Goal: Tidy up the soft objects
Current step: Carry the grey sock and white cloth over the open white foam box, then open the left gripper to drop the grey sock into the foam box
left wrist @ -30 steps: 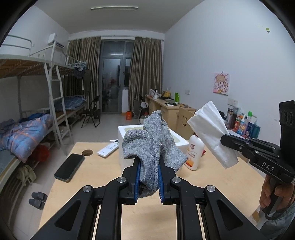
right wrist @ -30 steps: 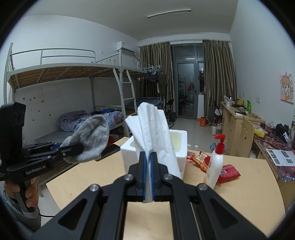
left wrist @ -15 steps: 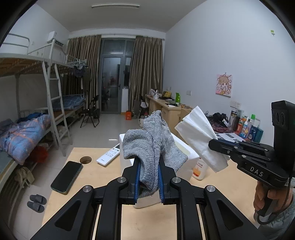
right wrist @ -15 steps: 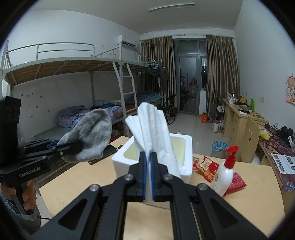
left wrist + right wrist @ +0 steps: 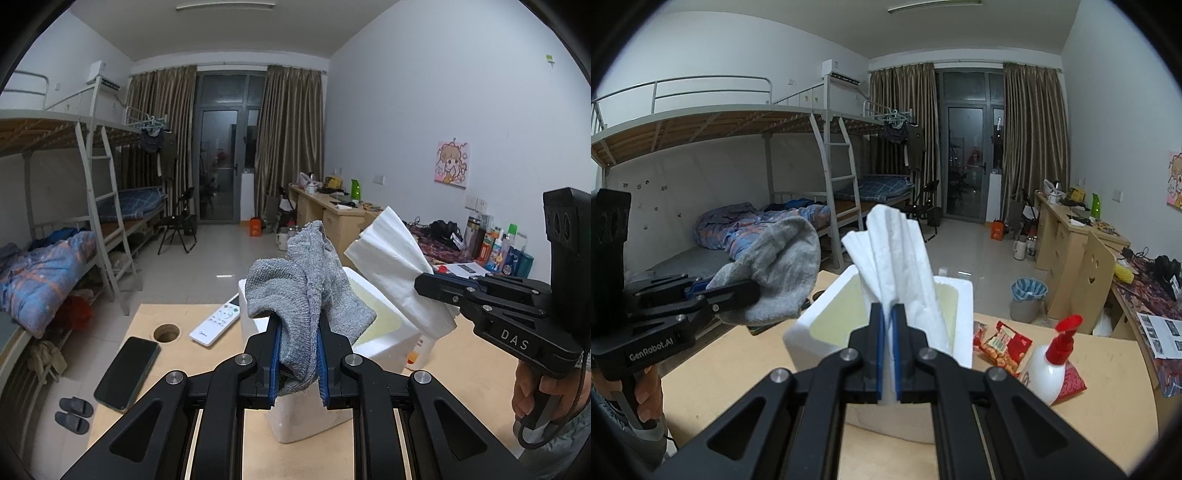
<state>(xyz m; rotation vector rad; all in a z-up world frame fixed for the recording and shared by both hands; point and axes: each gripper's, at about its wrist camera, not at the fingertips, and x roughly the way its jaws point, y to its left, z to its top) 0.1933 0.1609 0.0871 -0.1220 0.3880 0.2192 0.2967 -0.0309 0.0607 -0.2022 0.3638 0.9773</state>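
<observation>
Box: the white foam box sits open on the table, at 12 o'clock just ahead of both tools; I judge it the bin for the soft things, which is why I carry both toward its mouth
Sock: the grey sock stands bunched above my left gripper, pinched low so the loose bulk flops clear of the jaws; in the left view it hides the box's near rim (from the right view it sits at 9 o'clock, left of the box and short of its mouth)
Tissue: the white tissue fans upward from my right gripper, held by its folded base so the sheets stay together; in the right view it stands before the pale yellow inside of the box
Left tool: jaws nearly together, clamped on the sock with the blue pads pressing the fabric from both sides
Right tool: jaws drawn fully together on the thin tissue; only a sliver of white shows between the pads
Clutter: bottle and snack packs at 3 o'clock of the box, remote and phone at 9 o'clock; hard items, so I leave them
Next, as I judge: bring each bundle over the opening, then let go; the sock may snag on a pad
</observation>
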